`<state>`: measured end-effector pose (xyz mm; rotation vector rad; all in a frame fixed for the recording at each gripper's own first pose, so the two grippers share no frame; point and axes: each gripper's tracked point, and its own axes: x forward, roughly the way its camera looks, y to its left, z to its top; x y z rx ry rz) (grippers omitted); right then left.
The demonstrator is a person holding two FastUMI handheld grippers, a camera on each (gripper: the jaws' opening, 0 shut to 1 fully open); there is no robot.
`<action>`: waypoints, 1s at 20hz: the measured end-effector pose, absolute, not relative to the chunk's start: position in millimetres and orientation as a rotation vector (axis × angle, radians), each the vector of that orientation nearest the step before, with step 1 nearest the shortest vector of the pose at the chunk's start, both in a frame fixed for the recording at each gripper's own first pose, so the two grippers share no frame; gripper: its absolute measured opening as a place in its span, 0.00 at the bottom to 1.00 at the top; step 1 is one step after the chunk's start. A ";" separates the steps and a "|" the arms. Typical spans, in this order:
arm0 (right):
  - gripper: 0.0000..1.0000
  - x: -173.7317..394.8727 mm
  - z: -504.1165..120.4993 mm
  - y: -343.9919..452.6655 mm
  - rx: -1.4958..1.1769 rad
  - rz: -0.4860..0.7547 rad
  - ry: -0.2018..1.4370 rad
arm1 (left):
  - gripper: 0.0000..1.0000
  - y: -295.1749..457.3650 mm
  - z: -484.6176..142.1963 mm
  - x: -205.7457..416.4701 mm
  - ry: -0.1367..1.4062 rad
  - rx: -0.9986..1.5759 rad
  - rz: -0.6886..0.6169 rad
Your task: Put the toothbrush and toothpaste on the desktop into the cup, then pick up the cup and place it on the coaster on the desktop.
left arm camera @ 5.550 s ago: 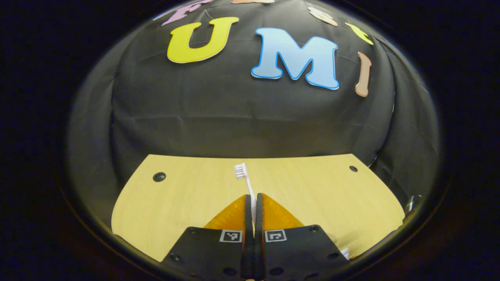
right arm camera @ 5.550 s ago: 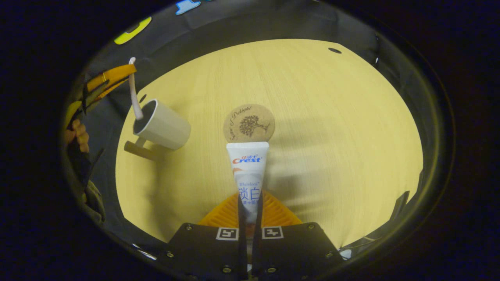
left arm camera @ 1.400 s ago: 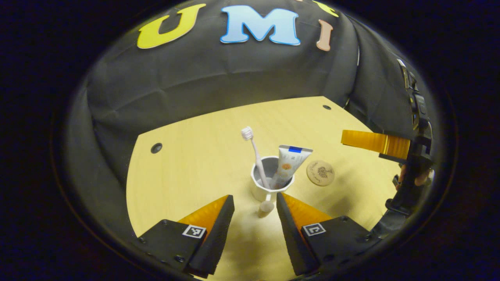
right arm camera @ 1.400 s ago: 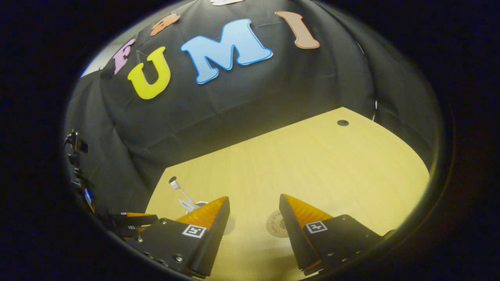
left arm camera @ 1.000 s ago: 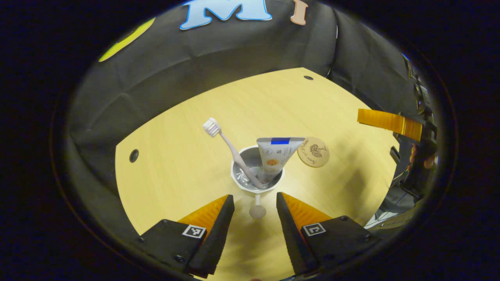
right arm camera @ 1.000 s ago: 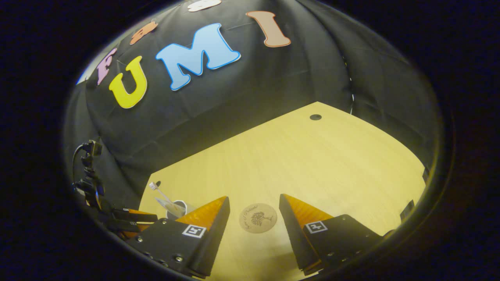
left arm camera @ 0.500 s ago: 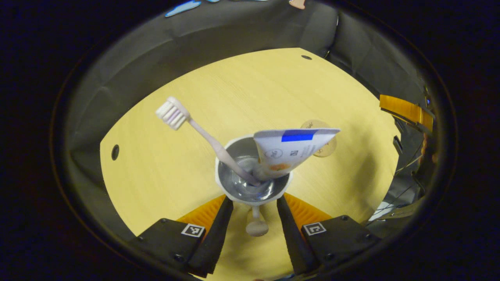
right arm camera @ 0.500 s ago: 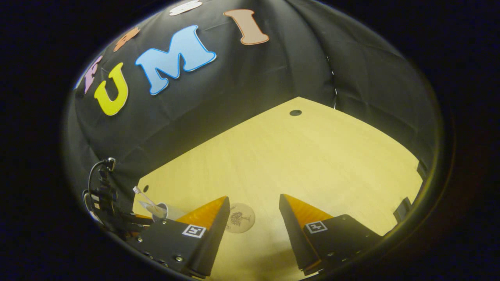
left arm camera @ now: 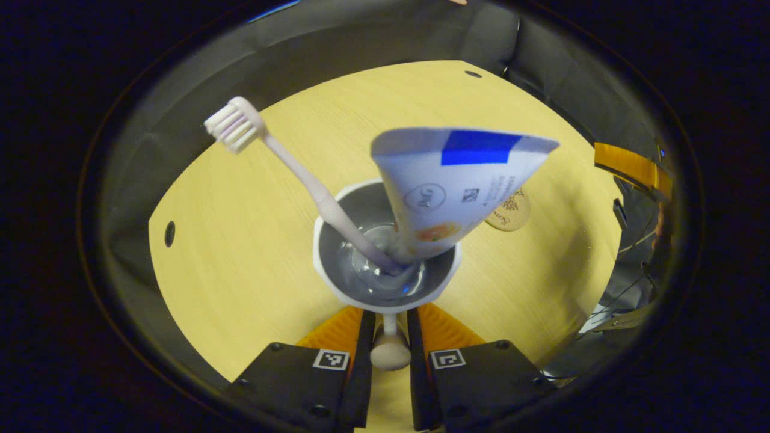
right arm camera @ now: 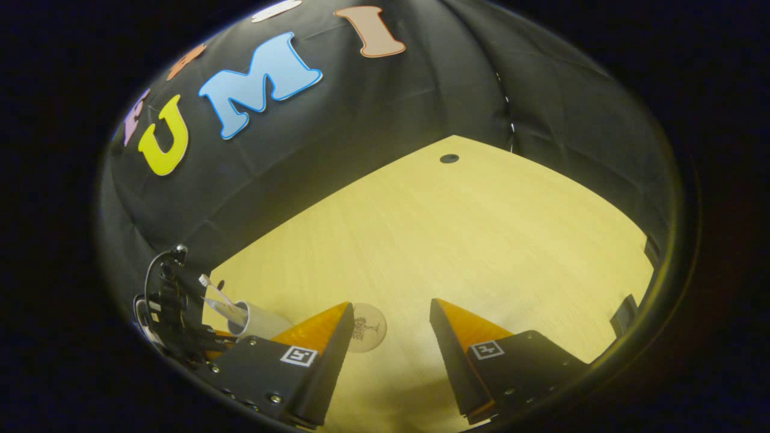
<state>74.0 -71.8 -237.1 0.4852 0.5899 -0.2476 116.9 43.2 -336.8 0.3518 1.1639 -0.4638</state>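
Closing my left gripper (left arm camera: pixel 390 337) narrowly around the cup's (left arm camera: pixel 385 300) handle, though contact is unclear. Toothbrush (left arm camera: pixel 289 168) and toothpaste (left arm camera: pixel 448 186) lean inside the cup; the toothpaste partly hides the coaster (left arm camera: pixel 511 211) behind. My right gripper (right arm camera: pixel 390 325) gapes wide above the desktop (right arm camera: pixel 481 240).

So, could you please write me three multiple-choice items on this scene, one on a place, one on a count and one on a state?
1. Where is the toothbrush?
A. In the cup
B. On the coaster
C. Flat on the desktop

2. How many items stand in the cup?
A. One
B. Two
C. Three

3. How is the right gripper?
A. Shut on the coaster
B. Shut on the toothpaste
C. Open

Answers: 1 A, its handle reaches the cup's bottom; 2 B, toothbrush and toothpaste; 3 C, its fingers stand wide apart, holding nothing.
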 end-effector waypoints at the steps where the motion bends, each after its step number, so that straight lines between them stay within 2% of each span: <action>1: 0.77 73.5 -237.5 -70.7 0.486 -0.245 0.593 | 0.41 41.1 -337.1 118.1 1.155 0.354 -0.466; 2: 0.77 73.3 -237.8 -69.9 0.485 -0.245 0.594 | 0.32 41.1 -335.3 116.0 1.148 0.360 -0.468; 4: 0.77 73.2 -238.0 -69.3 0.486 -0.243 0.596 | 0.32 41.2 -332.7 114.7 1.138 0.356 -0.472; 5: 0.77 73.2 -238.1 -69.5 0.485 -0.243 0.598 | 0.36 41.5 -331.4 114.6 1.137 0.356 -0.473; 6: 0.77 73.1 -238.3 -68.6 0.484 -0.243 0.599 | 0.31 41.2 -332.5 115.1 1.136 0.355 -0.475; 20: 0.77 46.2 -236.5 -97.8 0.509 -0.281 0.593 | 0.31 -12.3 -300.6 101.2 1.072 0.425 -0.563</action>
